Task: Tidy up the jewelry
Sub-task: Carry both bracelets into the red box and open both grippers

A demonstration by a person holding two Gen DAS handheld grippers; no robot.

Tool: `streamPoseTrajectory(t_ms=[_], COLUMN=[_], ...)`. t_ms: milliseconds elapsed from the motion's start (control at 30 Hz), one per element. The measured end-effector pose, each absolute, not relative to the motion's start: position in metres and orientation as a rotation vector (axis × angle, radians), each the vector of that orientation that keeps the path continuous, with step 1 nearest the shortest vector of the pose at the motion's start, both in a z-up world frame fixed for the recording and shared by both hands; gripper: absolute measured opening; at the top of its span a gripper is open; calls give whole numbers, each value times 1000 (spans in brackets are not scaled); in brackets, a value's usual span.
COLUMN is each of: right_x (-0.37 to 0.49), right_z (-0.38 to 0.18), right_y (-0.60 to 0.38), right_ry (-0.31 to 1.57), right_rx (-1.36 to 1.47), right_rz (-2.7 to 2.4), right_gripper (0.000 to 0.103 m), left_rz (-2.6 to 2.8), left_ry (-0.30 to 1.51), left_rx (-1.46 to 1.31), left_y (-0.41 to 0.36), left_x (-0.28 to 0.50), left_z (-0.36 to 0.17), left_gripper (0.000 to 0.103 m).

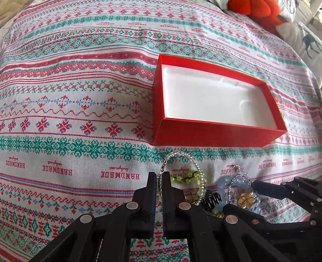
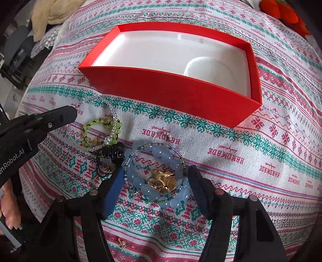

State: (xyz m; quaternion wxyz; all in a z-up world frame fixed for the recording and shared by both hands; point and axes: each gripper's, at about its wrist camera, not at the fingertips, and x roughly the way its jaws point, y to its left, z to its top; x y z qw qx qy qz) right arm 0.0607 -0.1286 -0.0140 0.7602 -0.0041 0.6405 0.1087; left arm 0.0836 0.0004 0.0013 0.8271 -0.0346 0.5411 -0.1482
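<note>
An open red box [image 1: 217, 139] with a white lining [image 2: 161, 54] lies on the patterned cloth. In front of it is a jewelry pile: a clear bead bracelet [image 2: 112, 114], a green bead bracelet [image 2: 86, 129], a black hair clip [image 2: 110, 153], a pale blue bead bracelet [image 2: 161, 153] and gold pieces [image 2: 163, 180]. My left gripper [image 1: 160, 177] is shut on the clear bead bracelet [image 1: 189, 159] at its clasp end. My right gripper [image 2: 155, 175] is open, its fingers on either side of the blue bracelet and gold pieces.
A red plush toy [image 1: 255, 8] and a pillow with a deer print [image 1: 306, 38] lie at the far right. A small gold piece [image 2: 121, 242] lies apart on the cloth near me. A hand [image 2: 10, 213] holds the left gripper.
</note>
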Motion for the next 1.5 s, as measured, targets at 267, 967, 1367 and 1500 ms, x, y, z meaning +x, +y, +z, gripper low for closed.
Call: streamPoseTrajectory(t_ms=[267, 967, 1367, 1500], right_x=[59, 89, 110, 115], right_z=[5, 70, 54, 53], right_y=[-143, -211, -217, -209], right_ry=[1357, 1157, 1152, 1136], right_rx=[35, 272, 273, 242], right_rz=[242, 149, 129, 128], right_gripper=[57, 57, 57, 58], left_rz=[-349, -495, -338, -327], left_ry=[1097, 982, 1067, 1039], left_rx=[-107, -342, -255, -229], left_y=[5, -36, -23, -21], left_x=[82, 131, 156, 154], left_z=[25, 70, 14, 18], left_gripper=[0, 0, 0, 0])
